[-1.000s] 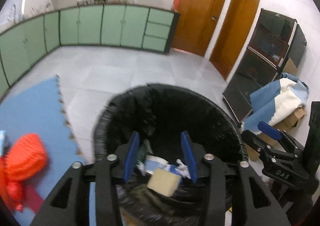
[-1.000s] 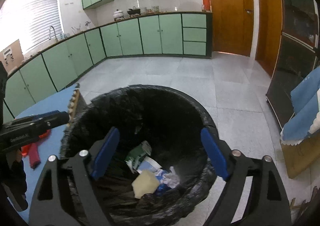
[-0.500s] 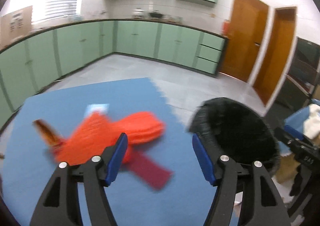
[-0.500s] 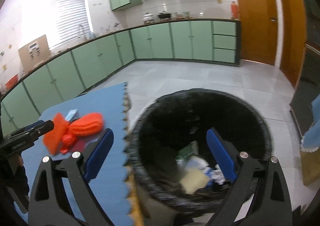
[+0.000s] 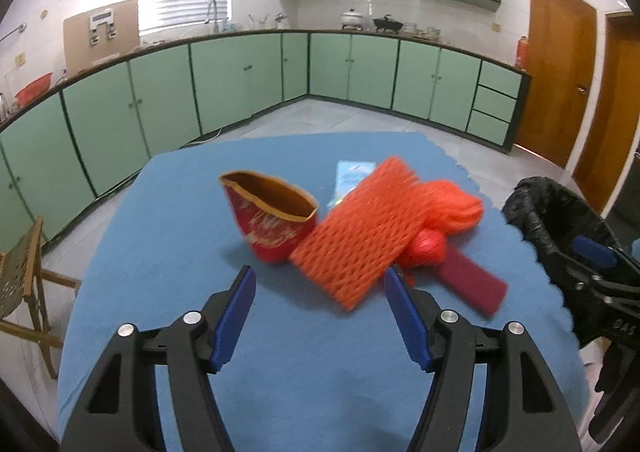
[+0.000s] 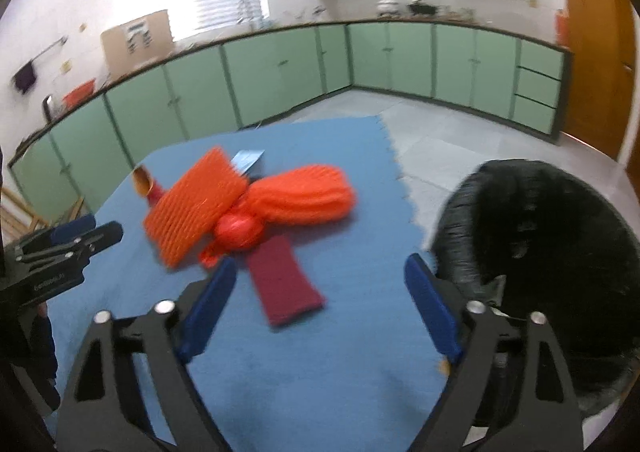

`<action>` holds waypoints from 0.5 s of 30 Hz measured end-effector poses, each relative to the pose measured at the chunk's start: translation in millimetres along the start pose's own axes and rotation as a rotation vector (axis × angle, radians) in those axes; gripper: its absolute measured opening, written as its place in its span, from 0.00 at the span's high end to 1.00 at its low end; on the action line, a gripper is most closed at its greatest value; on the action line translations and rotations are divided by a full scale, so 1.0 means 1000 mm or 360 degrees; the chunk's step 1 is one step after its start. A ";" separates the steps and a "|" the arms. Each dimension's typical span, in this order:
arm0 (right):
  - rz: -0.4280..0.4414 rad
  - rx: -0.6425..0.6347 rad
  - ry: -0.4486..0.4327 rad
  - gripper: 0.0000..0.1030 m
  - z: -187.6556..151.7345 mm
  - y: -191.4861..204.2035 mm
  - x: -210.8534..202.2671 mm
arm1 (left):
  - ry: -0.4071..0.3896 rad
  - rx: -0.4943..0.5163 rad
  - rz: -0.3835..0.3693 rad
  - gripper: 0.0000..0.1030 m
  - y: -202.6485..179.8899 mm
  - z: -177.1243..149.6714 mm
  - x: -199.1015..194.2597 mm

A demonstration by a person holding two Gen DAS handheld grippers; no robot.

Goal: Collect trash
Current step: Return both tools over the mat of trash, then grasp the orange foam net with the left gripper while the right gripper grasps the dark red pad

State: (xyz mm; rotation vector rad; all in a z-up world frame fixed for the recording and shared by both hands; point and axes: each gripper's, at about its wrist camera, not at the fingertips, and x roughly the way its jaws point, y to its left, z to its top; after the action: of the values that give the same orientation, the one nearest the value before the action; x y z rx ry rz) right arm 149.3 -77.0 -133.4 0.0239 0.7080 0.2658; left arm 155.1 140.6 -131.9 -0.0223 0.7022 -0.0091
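1. blue foam mat [image 5: 168, 212] covers the bench, and it now fills the near ground of both wrist views, where a second ago the open mouth of the bin did.
2. nearest the left camera, the left gripper [image 5: 318, 310] hovers over bare mat, its blue fingers [image 5: 234, 316] released with nothing between them; they have opened wider within the last second.
3. the right gripper [image 6: 318, 310] is likewise released and empty. its jaws have just narrowed a little, and they frame the near end of a dark red strip [image 6: 286, 284] lying flat on the mat.
4. just beyond the left fingers lies the remaining trash, bunched together: an orange foam net sleeve [image 5: 358, 230], a round red piece [image 5: 428, 248] under its edge, and the dark red strip reaching out to the right.
5. a torn red paper cup [image 5: 272, 220] lies tipped on its side, touching the sleeve's left end.
6. behind these, an orange mesh bundle [image 5: 456, 202] and a pale blue packet [image 5: 352, 180] partly hidden by the sleeve.
7. the black-lined trash bin [image 6: 532, 248] stands off the mat's right edge, now at the side of each view.
8. farthest off, green kitchen cabinets [image 5: 240, 84] curve around the room.
9. both hands have swung away from the bin to the pile, which suggests a drop is finished and a fresh pick is starting. the sleeve or cup looks closest for the left, the strip for the right.
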 end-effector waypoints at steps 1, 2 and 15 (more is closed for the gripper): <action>0.0008 -0.0017 0.0018 0.22 -0.002 0.005 0.006 | 0.0007 -0.0008 0.0009 0.36 0.002 -0.004 0.000; 0.0021 -0.0026 0.0037 0.22 -0.002 0.008 0.012 | 0.0013 -0.0011 0.0016 0.36 0.003 -0.006 0.001; 0.0076 -0.0097 0.0275 0.30 -0.007 0.016 0.063 | 0.0102 -0.0040 0.0022 0.36 0.011 -0.023 0.022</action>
State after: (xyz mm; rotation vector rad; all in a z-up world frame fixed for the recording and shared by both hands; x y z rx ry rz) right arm 187.2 -45.9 -177.4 -0.0408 0.8716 0.3376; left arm 157.5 151.4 -163.8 -0.0417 0.7662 0.0124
